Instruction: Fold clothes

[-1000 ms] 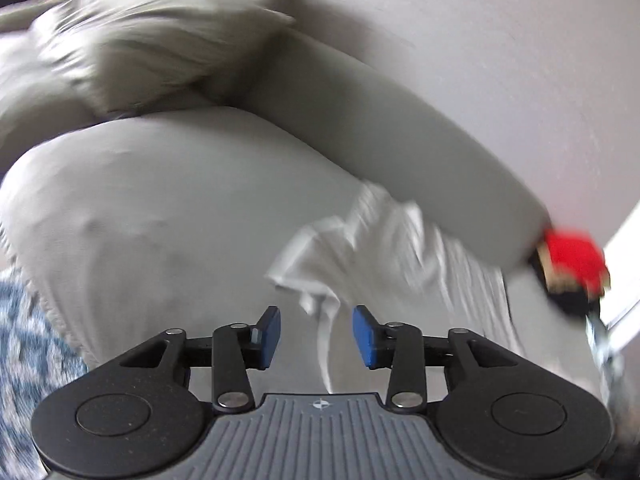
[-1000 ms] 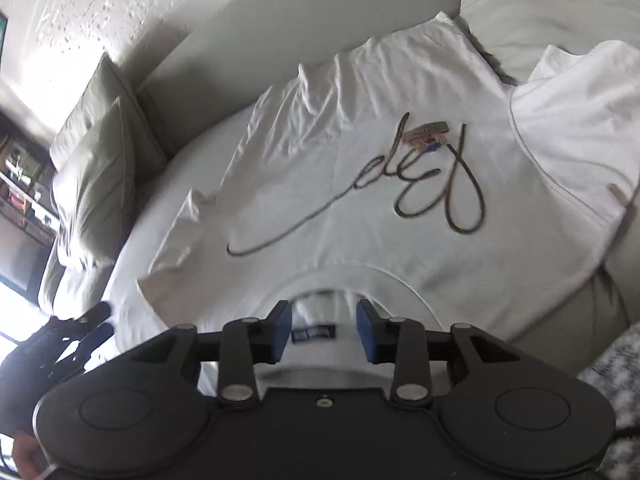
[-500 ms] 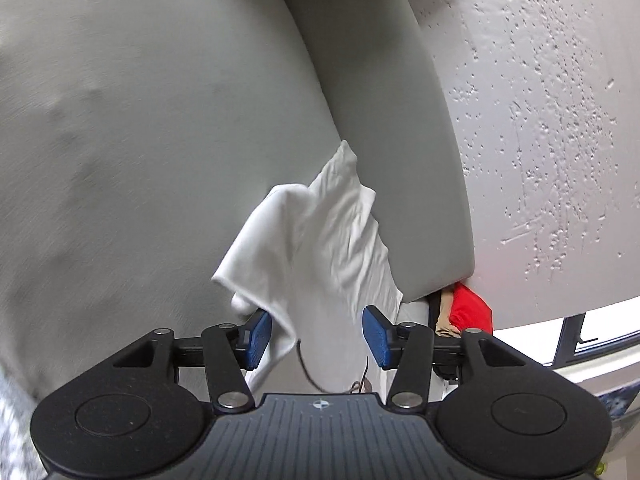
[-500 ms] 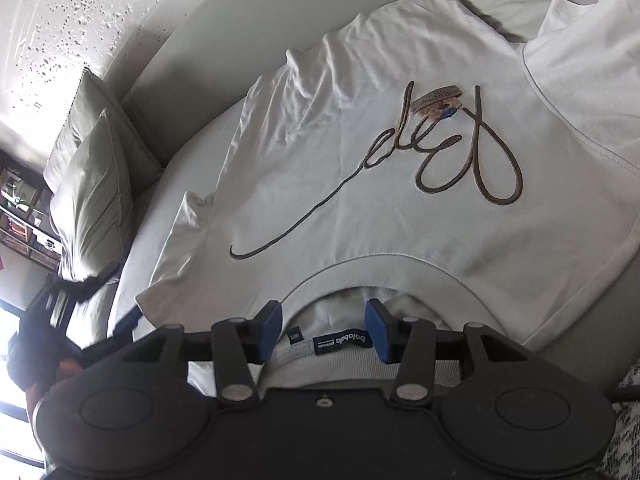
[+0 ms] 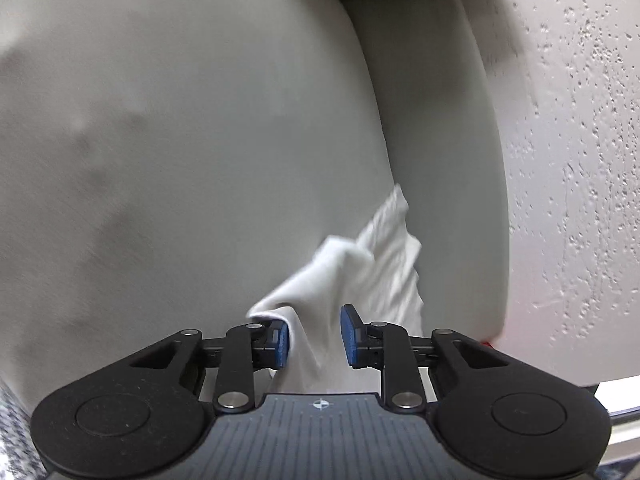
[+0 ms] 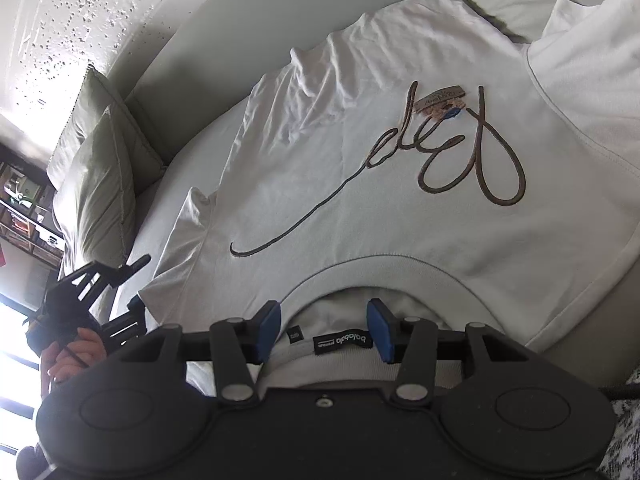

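A white T-shirt (image 6: 360, 160) with a brown script line lies face up on the grey sofa seat (image 5: 180, 160), its collar (image 6: 372, 264) nearest me. My right gripper (image 6: 324, 328) stands open just above the collar, the black neck label (image 6: 344, 344) showing between its blue pads. My left gripper (image 5: 314, 338) is at the shirt's left sleeve (image 5: 360, 272). Its jaws are closing with a fold of the sleeve between them, and no firm pinch shows. In the right wrist view the left gripper (image 6: 142, 282) sits at the sleeve's edge, held by a hand (image 6: 76, 352).
Two grey-green pillows (image 6: 96, 184) lean at the sofa's left end against the curved backrest (image 6: 240, 40). A textured white wall (image 5: 580, 160) rises behind. A patterned rug (image 6: 624, 440) shows at the lower right, and shelves (image 6: 24, 208) stand far left.
My left gripper has rolled and come down onto the sleeve, and its jaws have narrowed around the cloth. My right gripper has stayed over the collar with its jaws a little wider.
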Demonstrator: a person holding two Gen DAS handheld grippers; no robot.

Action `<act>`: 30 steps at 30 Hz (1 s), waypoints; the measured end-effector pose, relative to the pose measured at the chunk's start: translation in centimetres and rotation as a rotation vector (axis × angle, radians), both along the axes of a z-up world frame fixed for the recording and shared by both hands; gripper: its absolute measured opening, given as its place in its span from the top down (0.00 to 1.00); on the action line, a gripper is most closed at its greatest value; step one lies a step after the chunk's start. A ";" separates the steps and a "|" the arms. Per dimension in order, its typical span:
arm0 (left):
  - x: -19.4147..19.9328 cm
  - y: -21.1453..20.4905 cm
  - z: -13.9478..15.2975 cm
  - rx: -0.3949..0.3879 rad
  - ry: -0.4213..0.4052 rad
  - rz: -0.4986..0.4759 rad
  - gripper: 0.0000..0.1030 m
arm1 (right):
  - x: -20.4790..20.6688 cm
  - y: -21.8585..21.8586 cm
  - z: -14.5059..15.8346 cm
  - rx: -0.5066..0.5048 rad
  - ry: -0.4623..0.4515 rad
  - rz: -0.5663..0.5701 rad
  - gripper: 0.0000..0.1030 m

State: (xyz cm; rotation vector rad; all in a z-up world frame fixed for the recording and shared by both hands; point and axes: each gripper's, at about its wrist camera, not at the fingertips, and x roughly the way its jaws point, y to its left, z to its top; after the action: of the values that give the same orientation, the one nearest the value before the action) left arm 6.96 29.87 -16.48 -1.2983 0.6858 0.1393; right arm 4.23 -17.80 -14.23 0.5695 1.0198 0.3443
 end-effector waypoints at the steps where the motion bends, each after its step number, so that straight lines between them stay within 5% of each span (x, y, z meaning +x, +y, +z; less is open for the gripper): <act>1: -0.1 0.0 0.1 0.026 0.014 0.012 0.90 | 0.0 0.0 0.0 0.001 0.000 0.000 0.55; 2: -0.1 -0.1 0.2 0.051 0.029 0.024 1.00 | 0.0 0.0 0.0 -0.001 0.000 0.001 0.55; 4: -0.6 -0.6 1.4 0.160 0.017 0.052 1.00 | 0.0 0.1 0.1 -0.005 -0.002 0.005 0.55; 9: -2.5 -7.1 7.4 0.731 -0.167 -0.058 1.00 | 0.0 -0.2 0.0 0.001 0.000 0.014 0.55; 11: -2.9 -9.0 8.0 0.857 -0.166 -0.110 1.00 | 0.0 -0.4 0.0 0.011 0.003 0.015 0.55; 13: -2.7 -7.9 7.2 0.760 -0.099 -0.132 0.93 | 0.1 -0.5 -0.1 0.018 0.006 0.015 0.55; 14: -2.5 -7.3 6.8 0.711 -0.066 -0.142 0.74 | 0.1 -0.5 -0.1 0.020 0.008 0.015 0.55; 15: -2.6 -6.3 6.1 0.630 -0.040 -0.138 0.67 | 0.1 -0.5 -0.1 0.022 0.009 0.013 0.55; 20: -4.7 0.4 1.0 0.057 -0.057 0.061 0.60 | 0.2 -0.5 -0.1 0.031 0.010 0.013 0.52; 23: -5.4 1.2 -0.7 -0.065 -0.046 0.112 0.60 | 0.2 -0.4 -0.1 0.032 0.009 0.015 0.50; 30: -3.6 1.3 -2.7 -0.164 0.012 0.072 0.61 | 0.2 -0.1 0.0 0.019 0.001 0.022 0.47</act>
State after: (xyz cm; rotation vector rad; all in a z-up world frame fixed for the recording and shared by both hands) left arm 3.40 31.13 -19.17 -1.4815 0.6716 0.1515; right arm 4.41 -17.86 -14.21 0.5758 1.0254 0.3737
